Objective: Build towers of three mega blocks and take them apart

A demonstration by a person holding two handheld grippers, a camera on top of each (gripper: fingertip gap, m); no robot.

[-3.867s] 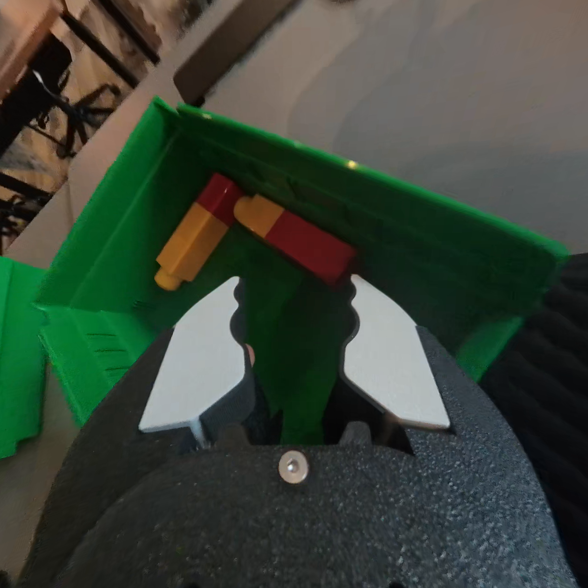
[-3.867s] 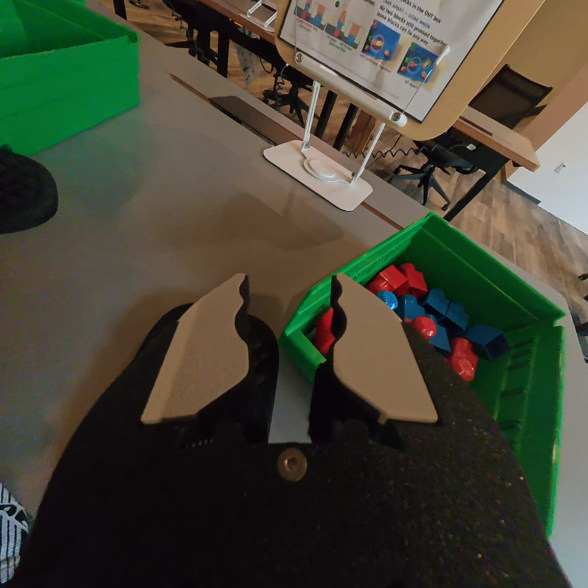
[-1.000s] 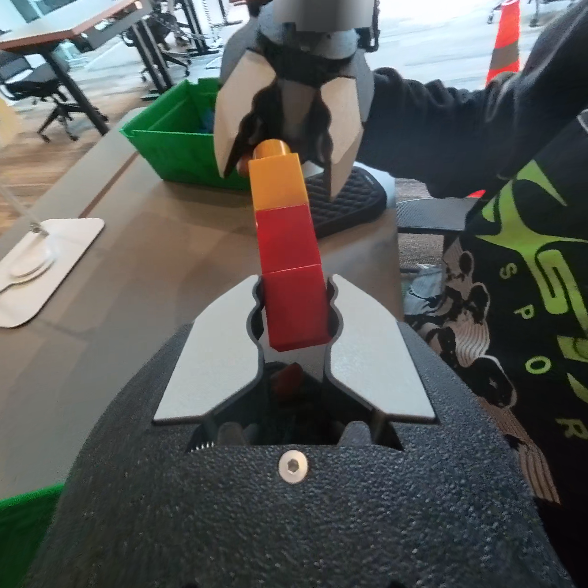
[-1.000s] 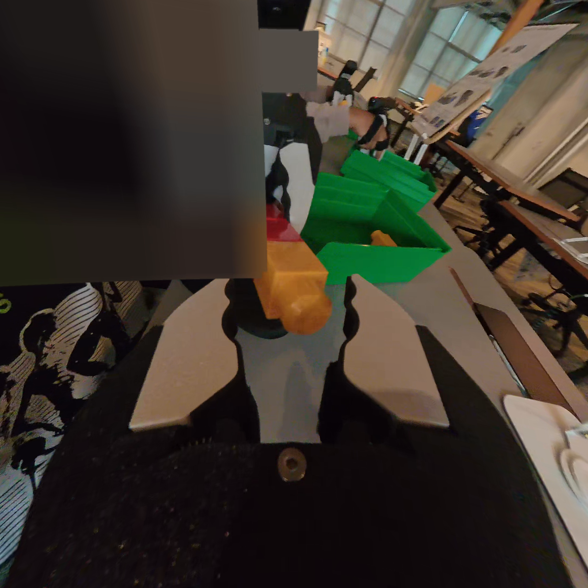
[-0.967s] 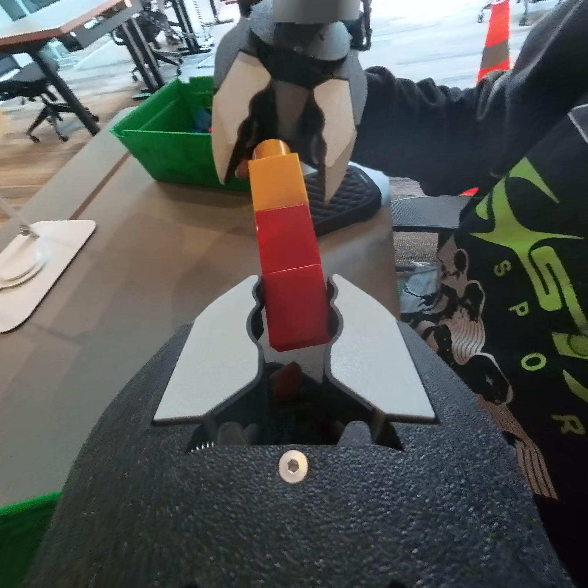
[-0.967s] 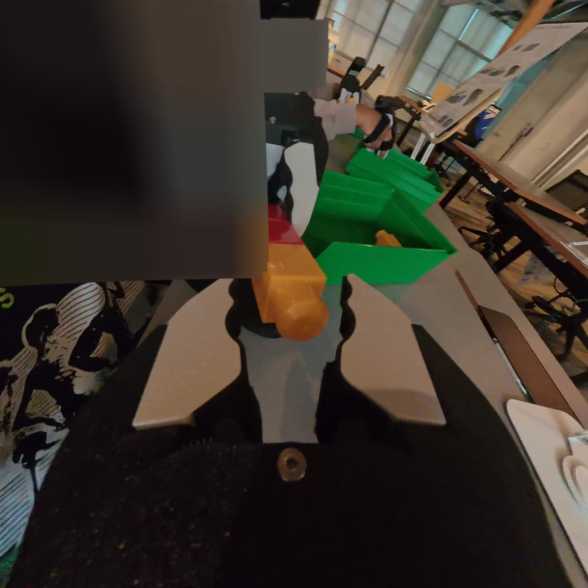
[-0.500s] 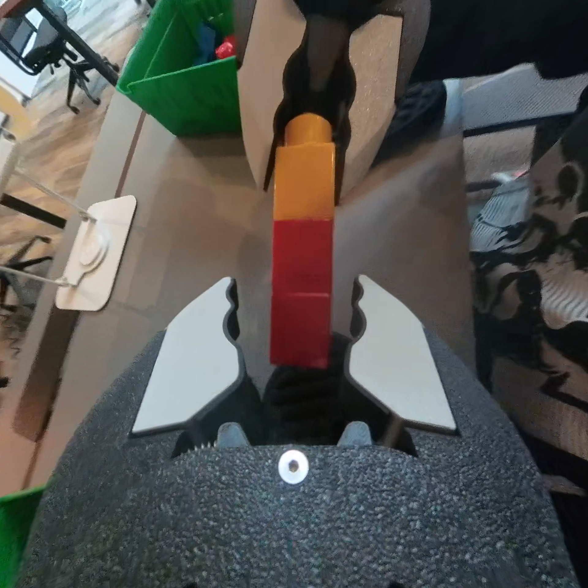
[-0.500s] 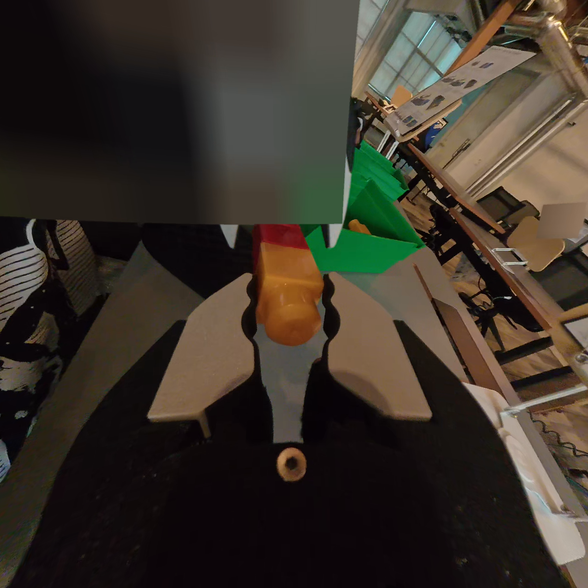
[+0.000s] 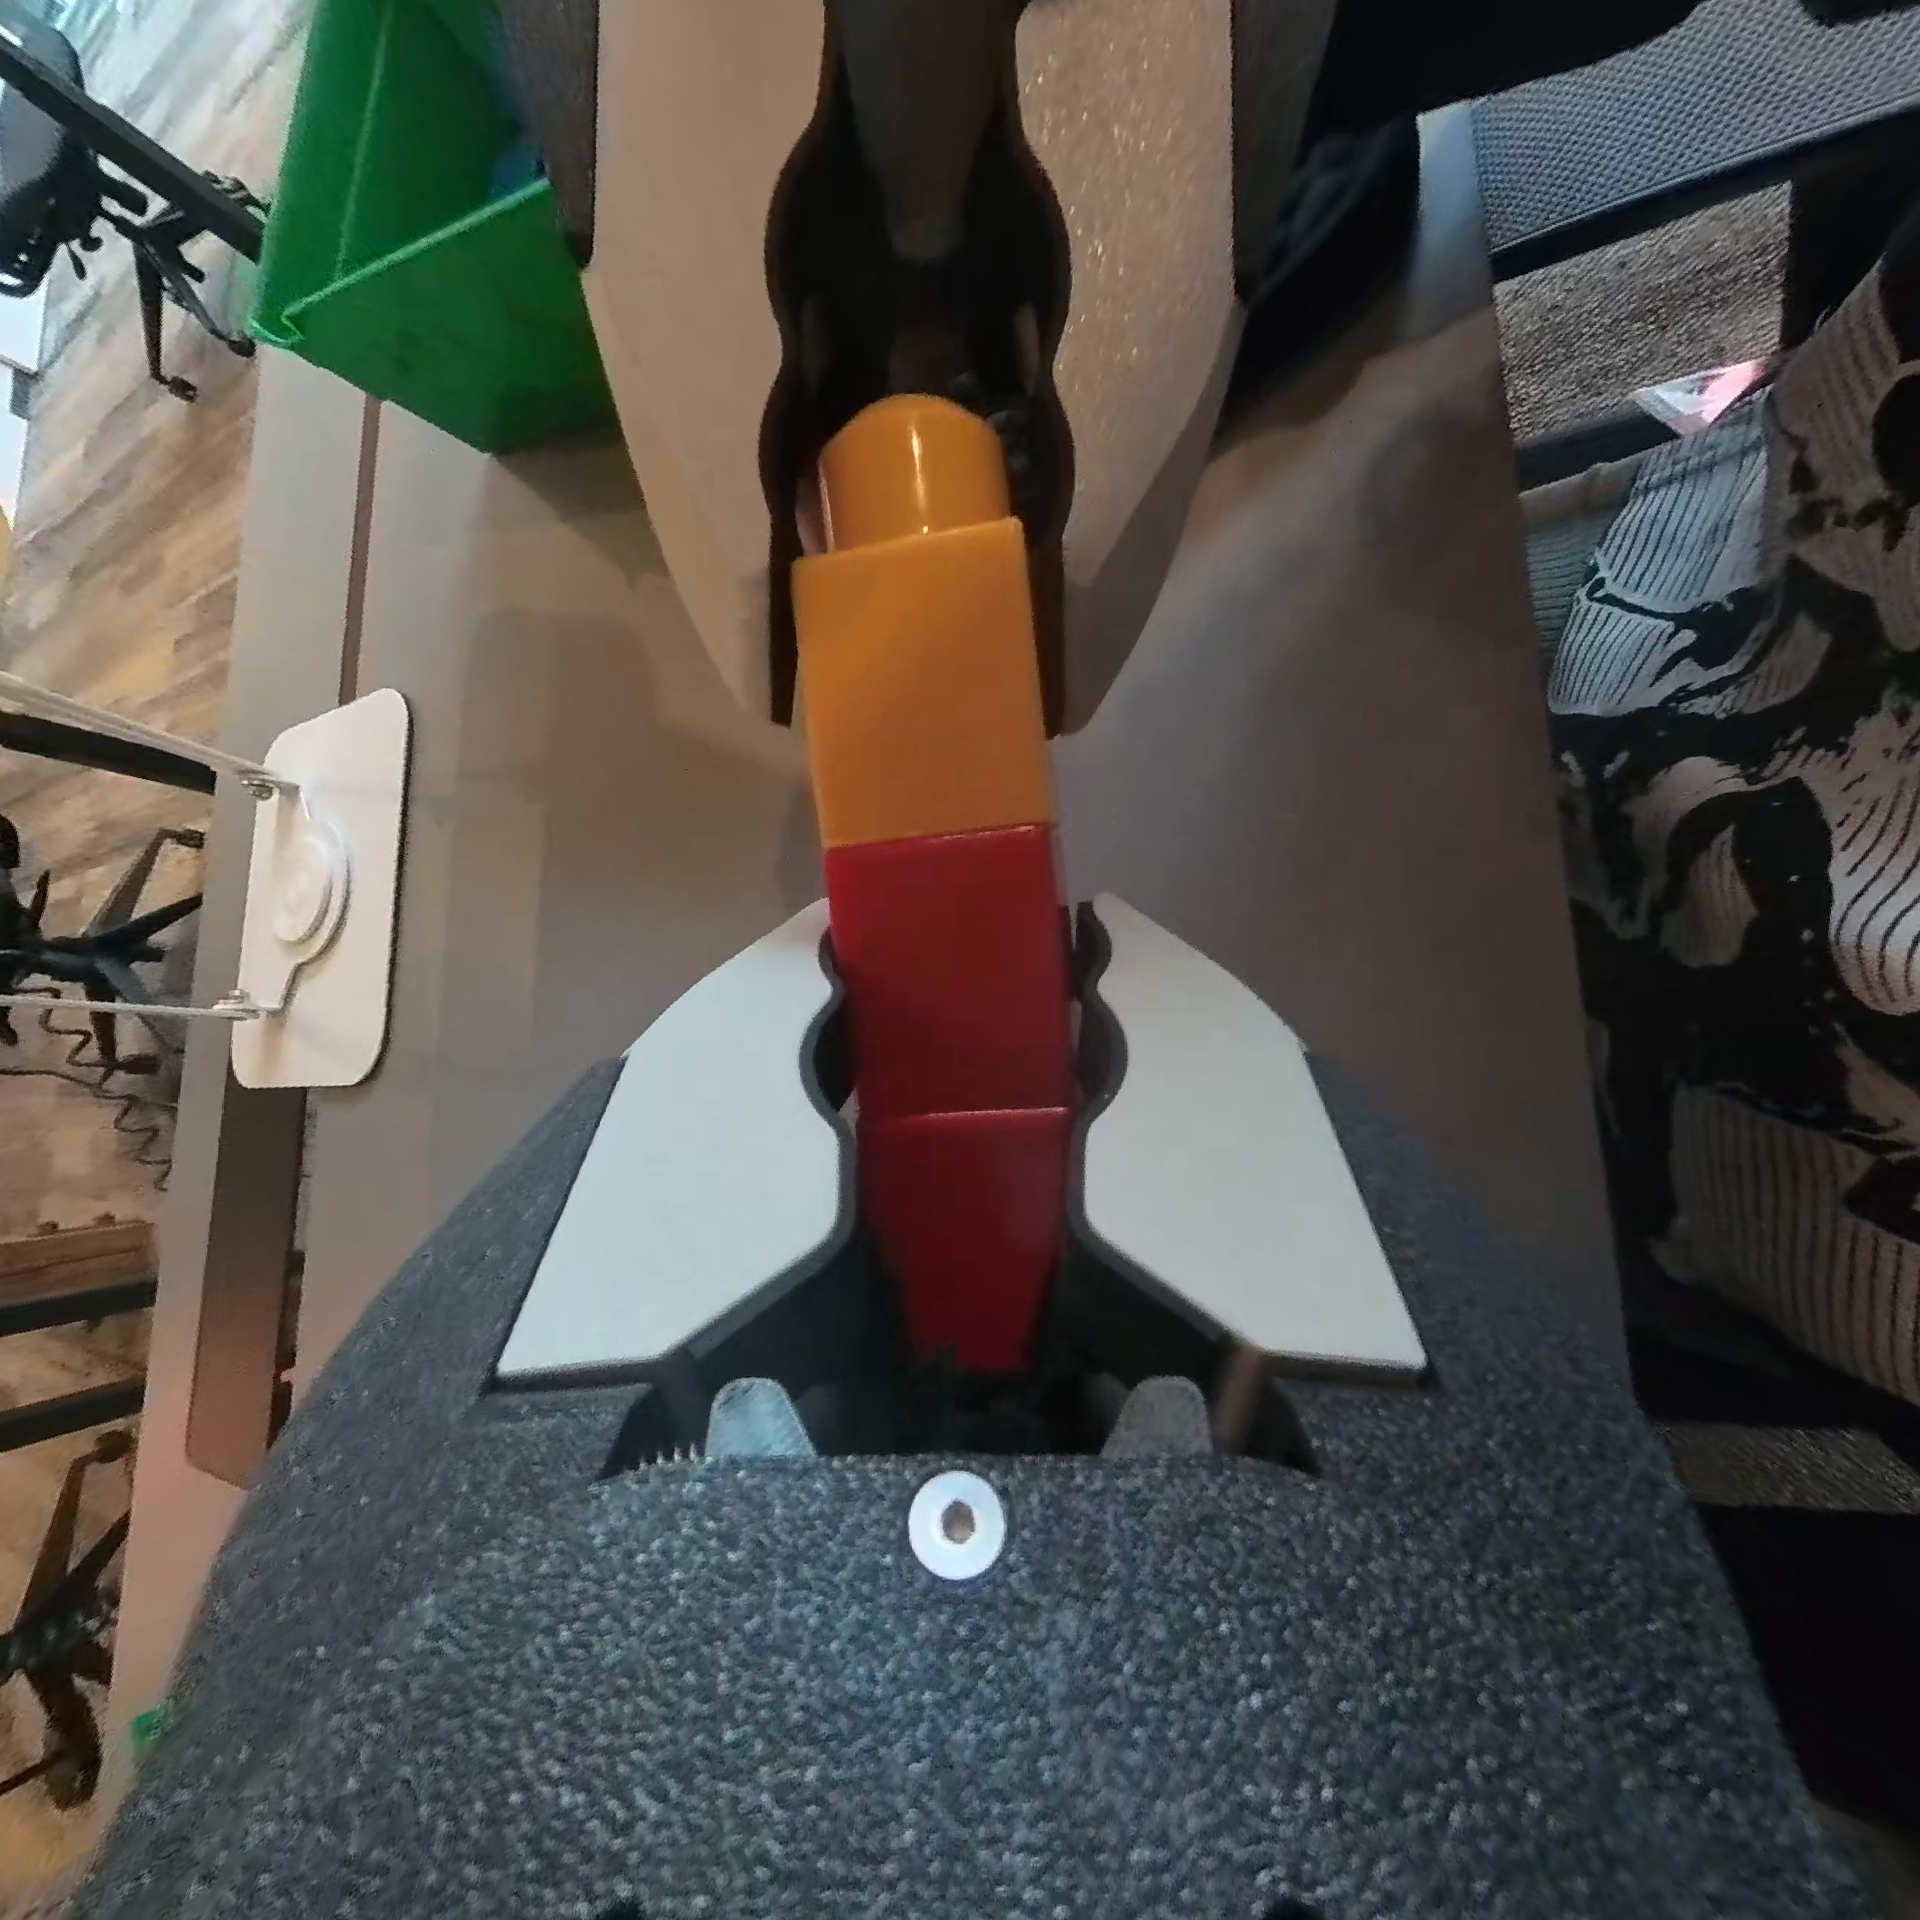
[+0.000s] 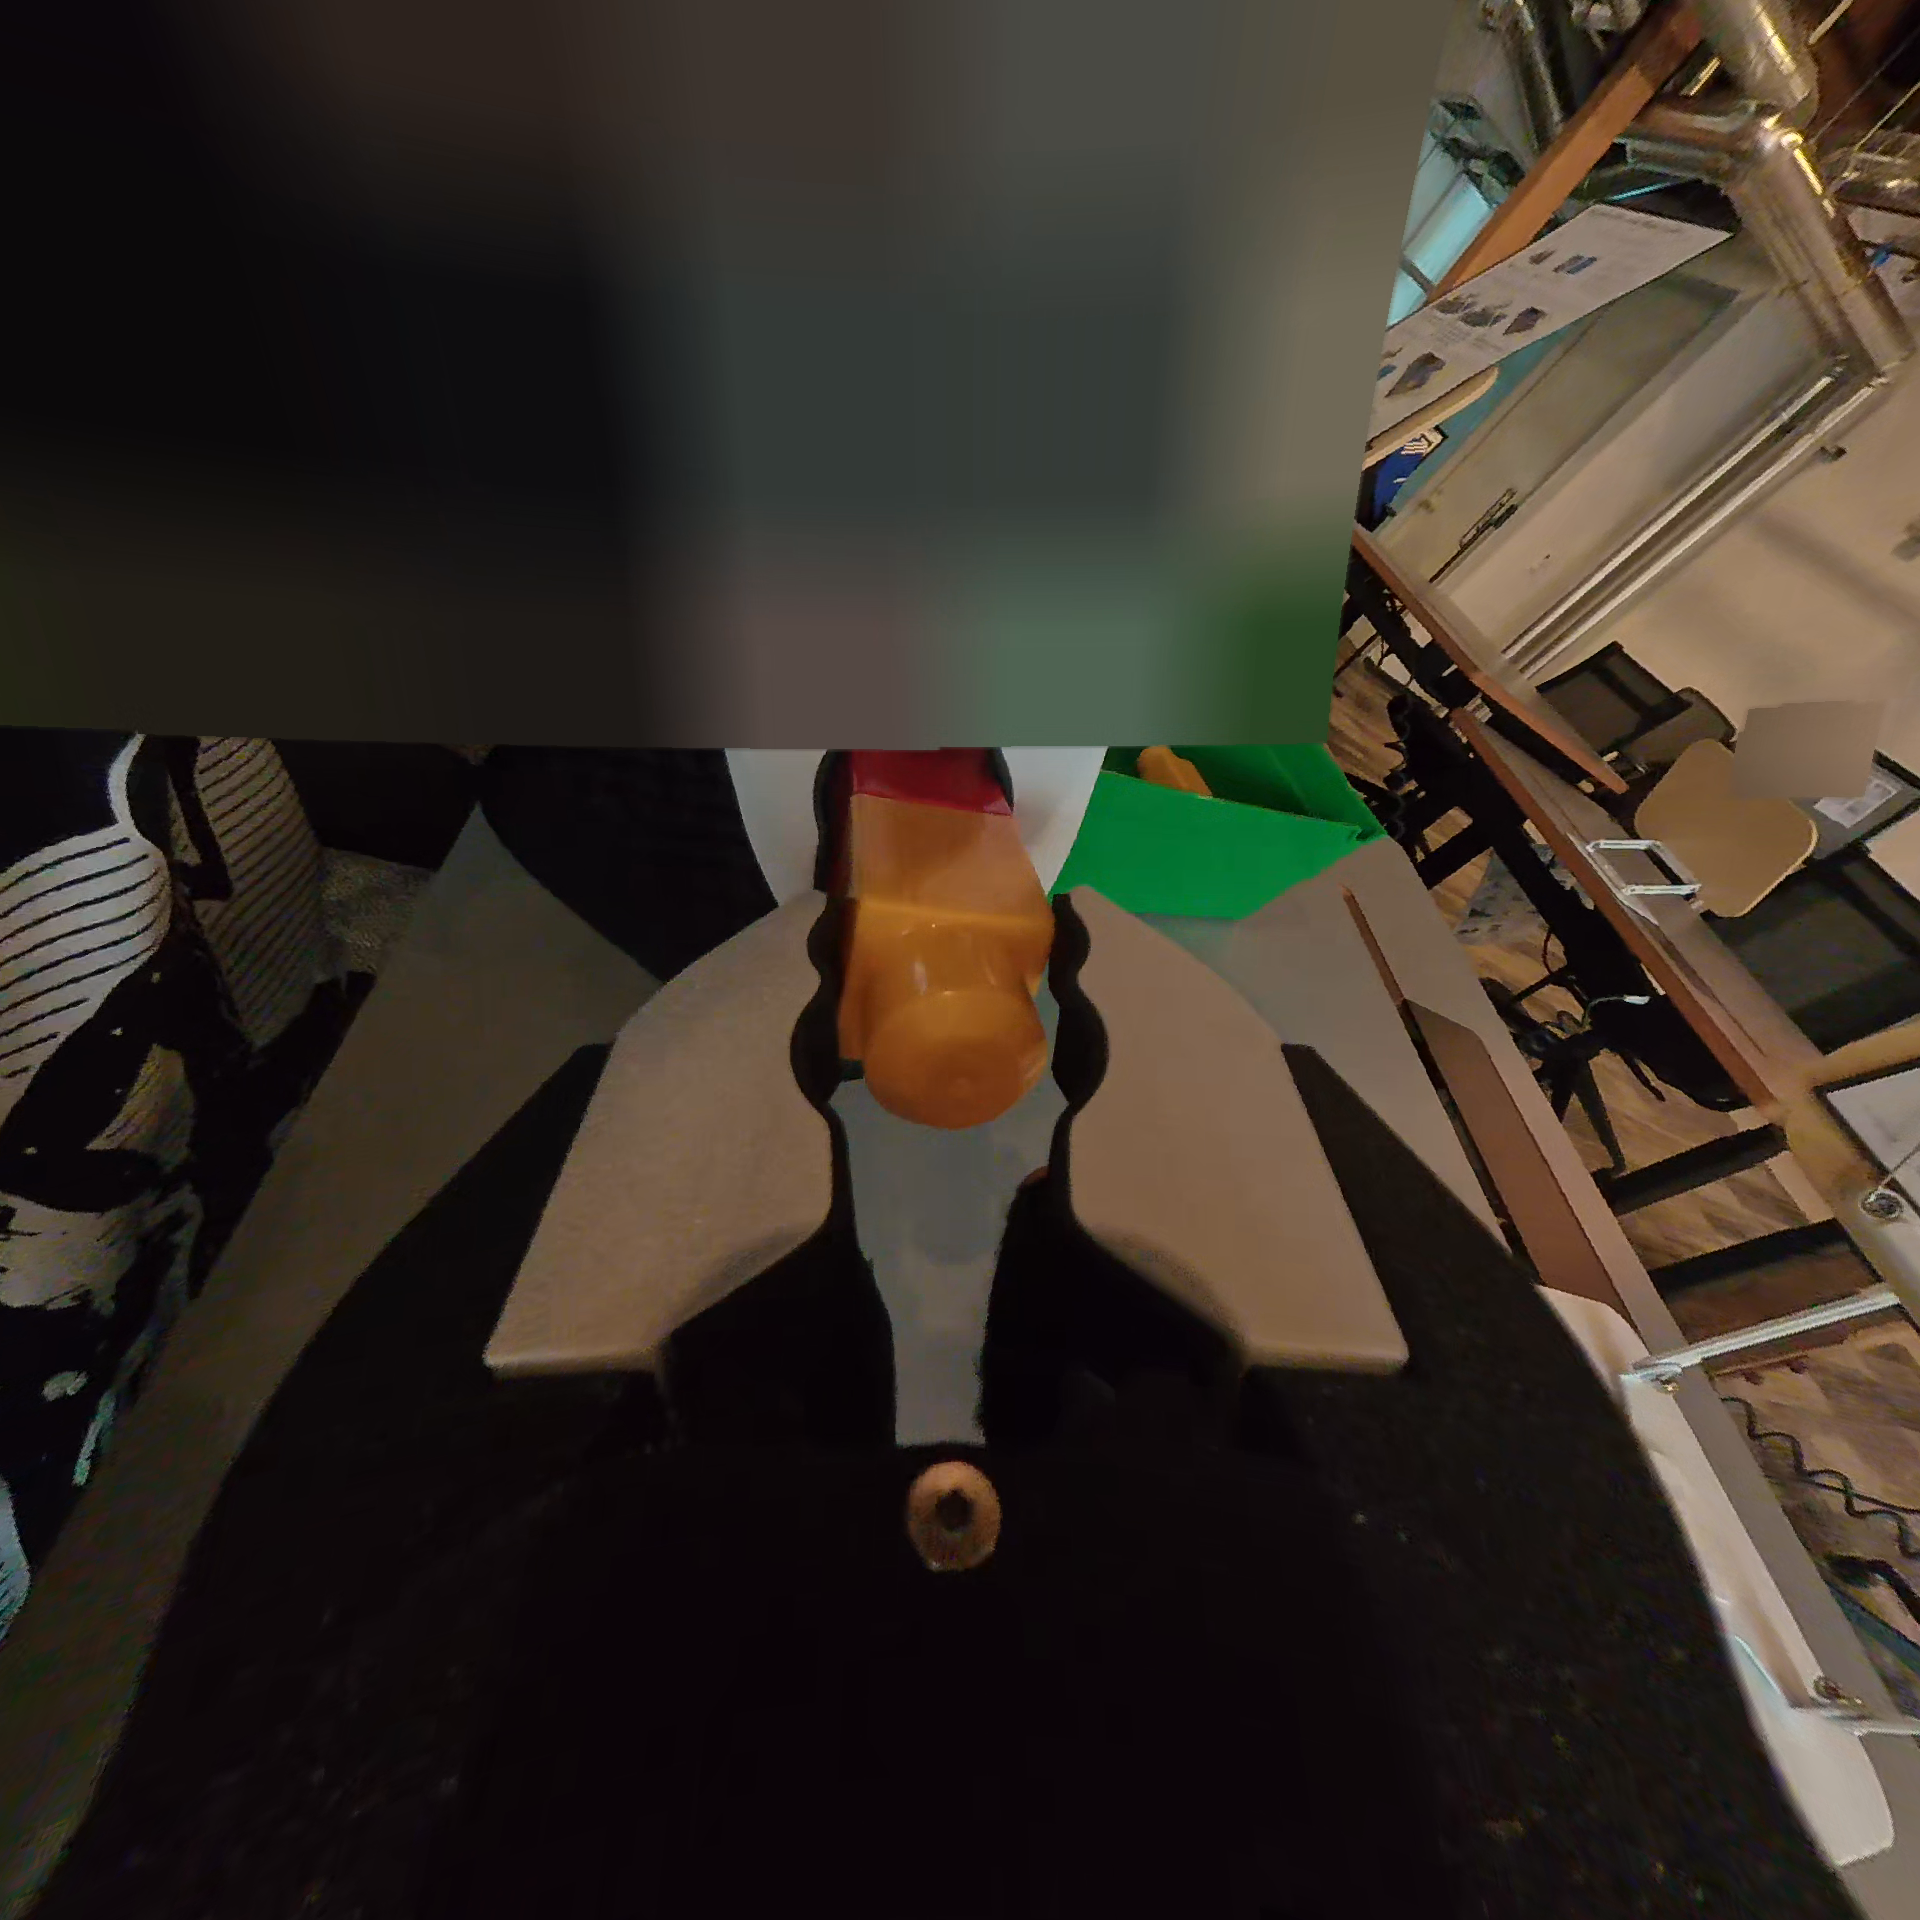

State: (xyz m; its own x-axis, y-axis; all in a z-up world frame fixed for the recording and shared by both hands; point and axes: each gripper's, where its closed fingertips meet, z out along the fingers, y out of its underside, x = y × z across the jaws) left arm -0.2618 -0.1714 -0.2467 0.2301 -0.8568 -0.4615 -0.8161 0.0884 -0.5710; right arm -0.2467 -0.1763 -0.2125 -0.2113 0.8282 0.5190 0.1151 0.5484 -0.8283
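A tower of three blocks is held level between my two grippers above the grey table (image 9: 644, 831). It has an orange block (image 9: 925, 707) with a round stud at one end and two red blocks (image 9: 956, 1039) behind it. My left gripper (image 9: 956, 920) is shut on the red blocks. My right gripper (image 10: 945, 904) faces it and is shut on the orange block (image 10: 935, 935); in the left wrist view the right gripper (image 9: 920, 717) clasps the orange end. A red block (image 10: 914, 774) shows behind the orange one, partly hidden by a blurred patch.
A green bin (image 9: 416, 260) stands at the far left of the table. Another green bin (image 10: 1195, 852) holds an orange block (image 10: 1169, 769). A white stand base (image 9: 312, 894) sits at the table's edge. A person's patterned shirt (image 9: 1714, 831) is close on the right. The tips of both grippers are at nearly the same place.
My left gripper was open around the red blocks half a second ago and has now shut on them, farther along the tower. My right gripper stays shut on the orange block.
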